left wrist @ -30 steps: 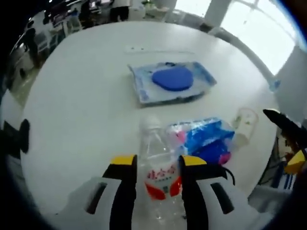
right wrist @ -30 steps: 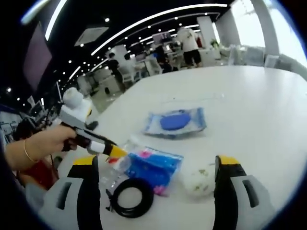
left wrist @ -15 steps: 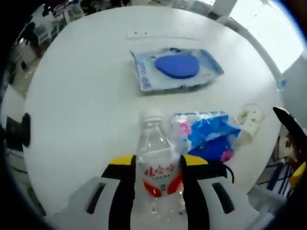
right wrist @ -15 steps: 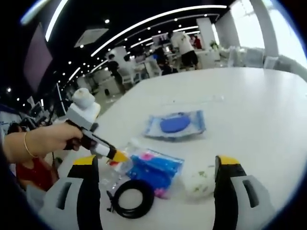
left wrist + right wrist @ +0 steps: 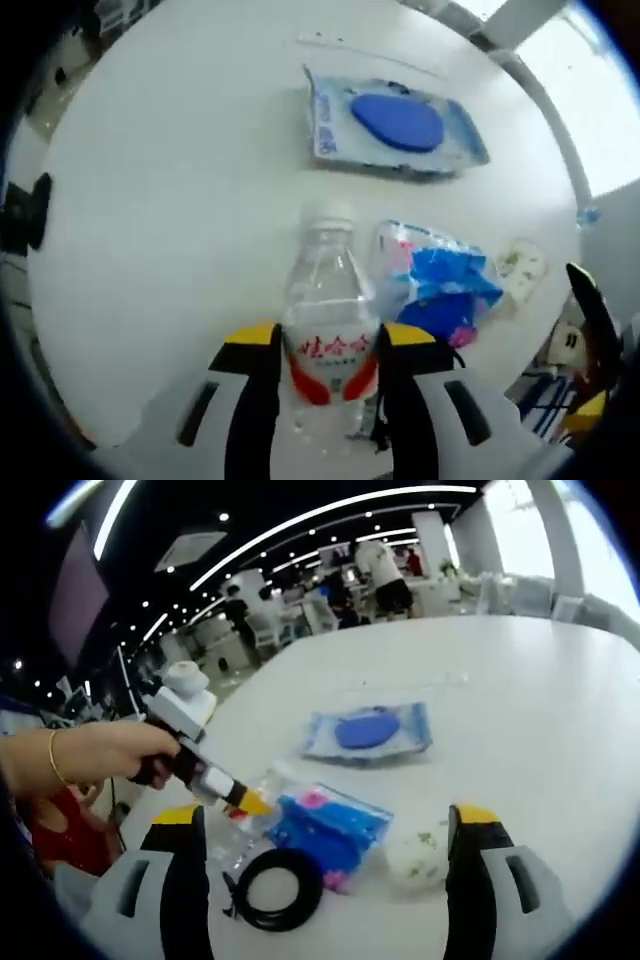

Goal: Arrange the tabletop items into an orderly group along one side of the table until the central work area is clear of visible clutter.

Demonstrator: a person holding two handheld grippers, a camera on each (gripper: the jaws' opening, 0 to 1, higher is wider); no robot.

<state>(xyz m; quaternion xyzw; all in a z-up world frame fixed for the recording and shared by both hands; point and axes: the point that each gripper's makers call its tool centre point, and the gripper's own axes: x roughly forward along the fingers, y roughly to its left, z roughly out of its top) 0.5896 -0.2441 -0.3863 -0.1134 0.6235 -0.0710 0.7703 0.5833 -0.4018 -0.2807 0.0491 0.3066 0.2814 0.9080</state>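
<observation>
- Between the left gripper's [image 5: 323, 365] yellow-tipped jaws sits a clear bottle [image 5: 326, 320], pinched at its red label; its white cap points away from the camera over the white table [image 5: 170, 200].
- Just beside the bottle, on its right in the left gripper view, lies a blue packet [image 5: 440, 285], with a small white piece [image 5: 520, 268] beyond it near the table edge.
- Farther out lies a flat pack with a blue oval [image 5: 400, 122], well apart from the bottle.
- Seen from the right gripper view, a hand [image 5: 100, 755] holds the left gripper against the bottle [image 5: 240, 825], with a black ring [image 5: 280, 888] next to the blue packet [image 5: 325, 830].
- Near the ring, the right gripper [image 5: 325, 880] has its jaws spread wide, gripping nothing; a white lump [image 5: 417, 855] lies by its right jaw.
</observation>
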